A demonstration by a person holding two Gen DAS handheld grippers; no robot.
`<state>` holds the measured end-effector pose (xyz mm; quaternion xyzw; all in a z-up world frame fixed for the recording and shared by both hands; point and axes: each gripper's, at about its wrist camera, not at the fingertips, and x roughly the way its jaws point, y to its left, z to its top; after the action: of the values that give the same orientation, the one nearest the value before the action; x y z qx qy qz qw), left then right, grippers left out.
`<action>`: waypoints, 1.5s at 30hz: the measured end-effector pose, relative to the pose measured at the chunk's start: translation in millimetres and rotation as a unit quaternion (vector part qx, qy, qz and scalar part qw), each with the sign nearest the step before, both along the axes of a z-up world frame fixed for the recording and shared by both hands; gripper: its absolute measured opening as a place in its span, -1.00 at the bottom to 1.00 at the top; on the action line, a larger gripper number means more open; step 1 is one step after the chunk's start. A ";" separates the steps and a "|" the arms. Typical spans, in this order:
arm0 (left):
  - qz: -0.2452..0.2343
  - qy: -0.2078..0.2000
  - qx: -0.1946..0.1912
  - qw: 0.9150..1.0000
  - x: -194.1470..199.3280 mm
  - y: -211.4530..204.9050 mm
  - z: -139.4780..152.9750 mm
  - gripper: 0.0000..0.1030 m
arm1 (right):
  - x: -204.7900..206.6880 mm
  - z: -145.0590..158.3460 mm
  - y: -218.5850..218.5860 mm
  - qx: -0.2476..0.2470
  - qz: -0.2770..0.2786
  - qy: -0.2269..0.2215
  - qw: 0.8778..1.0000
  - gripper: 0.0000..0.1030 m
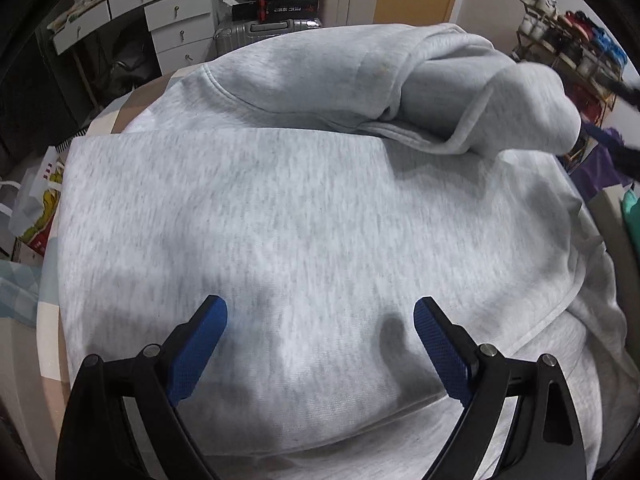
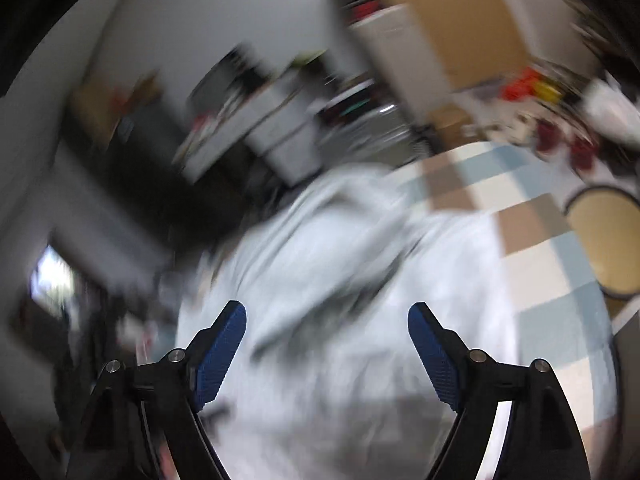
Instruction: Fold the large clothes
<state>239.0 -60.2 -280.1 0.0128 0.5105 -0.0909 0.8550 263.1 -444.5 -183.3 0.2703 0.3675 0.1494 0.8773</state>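
- A light grey hoodie (image 1: pixel 304 216) lies spread across a surface covered in a checked cloth (image 1: pixel 120 116) of tan, cream and pale blue squares, seen from the left wrist camera.
- One flat panel of the garment is folded over the body, its straight edge running across the middle of that view; the hood (image 1: pixel 492 100) sits bunched at the upper right, its trimmed edge curling over the fabric below.
- The left gripper (image 1: pixel 320 312) hovers over the near part of the hoodie with its blue-padded fingers spread wide, nothing between them.
- The right gripper (image 2: pixel 327 316) is likewise released, its blue pads (image 2: pixel 224 352) well apart and empty above the garment, in a view heavily smeared by motion.
- In that blurred right view the hoodie (image 2: pixel 340 320) reads as a pale crumpled mass, with the checked cloth (image 2: pixel 520 240) showing to its right and a round yellow object with a dark rim (image 2: pixel 608 240) near the edge.
- Behind the surface in the left view stand a white chest of drawers (image 1: pixel 176 24), a silver hard-shell suitcase (image 1: pixel 256 32) and a black box with red lettering (image 1: pixel 286 4) on top; the print is too small to read.
- A printed shopping bag (image 1: pixel 36 204) sits at the left edge, its markings illegible.
- A cluttered rack of shoes (image 1: pixel 568 32) fills the upper right corner.
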 end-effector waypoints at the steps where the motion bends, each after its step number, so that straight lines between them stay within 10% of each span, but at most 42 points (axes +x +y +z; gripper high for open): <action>1: -0.003 -0.001 0.005 1.000 -1.1 -1.1 -0.1 0.77 | 20.4 -7.3 -15.9 0.043 -0.028 0.020 0.998 0.64; 7: -0.014 -0.004 0.014 1.000 -4.5 -0.9 0.4 0.77 | 96.3 -53.7 -24.6 0.152 -0.079 0.119 0.978 0.56; 9: -0.016 -0.005 0.013 1.000 -2.7 -0.5 0.5 0.77 | 113.0 -56.6 -4.6 0.115 -0.064 0.139 0.981 0.36; 12: -0.011 -0.006 -0.008 1.000 2.1 2.2 4.4 0.77 | 122.1 -48.5 24.4 0.004 -0.042 0.154 0.987 -0.84; 15: 0.004 -0.019 -0.050 0.999 -0.6 12.5 18.8 0.77 | 99.5 6.4 76.7 -0.179 -0.027 0.023 0.983 -0.93; 20: 0.029 -0.104 -0.097 0.989 -15.4 40.4 71.9 0.77 | 11.5 71.8 181.6 -0.363 0.089 -0.214 0.903 -0.93; 25: 0.058 -0.208 -0.162 0.963 -35.2 66.1 144.5 0.80 | -74.7 70.1 240.5 -0.413 0.191 -0.318 0.832 -0.93; 33: -0.053 -0.239 -0.010 0.969 -18.8 6.7 169.7 0.80 | -116.0 52.0 226.2 -0.358 0.211 -0.307 0.856 -0.92; 39: -0.117 -0.197 -0.001 0.973 4.5 -3.1 148.4 0.78 | -141.6 44.4 214.0 -0.330 0.232 -0.294 0.867 -0.92; 41: -0.131 -0.184 0.009 0.974 -2.3 -8.4 147.9 0.11 | -141.8 43.8 207.6 -0.315 0.235 -0.285 0.874 -0.92; 42: -0.151 -0.164 0.018 0.975 1.1 -15.5 144.6 -0.75 | -141.5 42.8 206.3 -0.311 0.237 -0.281 0.876 -0.92; 45: -0.157 -0.146 0.052 0.975 -1.4 -26.6 144.5 -0.97 | -136.5 41.0 206.7 -0.309 0.240 -0.270 0.880 -0.92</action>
<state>237.6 -86.8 -135.6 0.1500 0.3756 -0.1947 0.8936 126.7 -237.8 -142.3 -0.1617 0.1978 0.3015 0.9186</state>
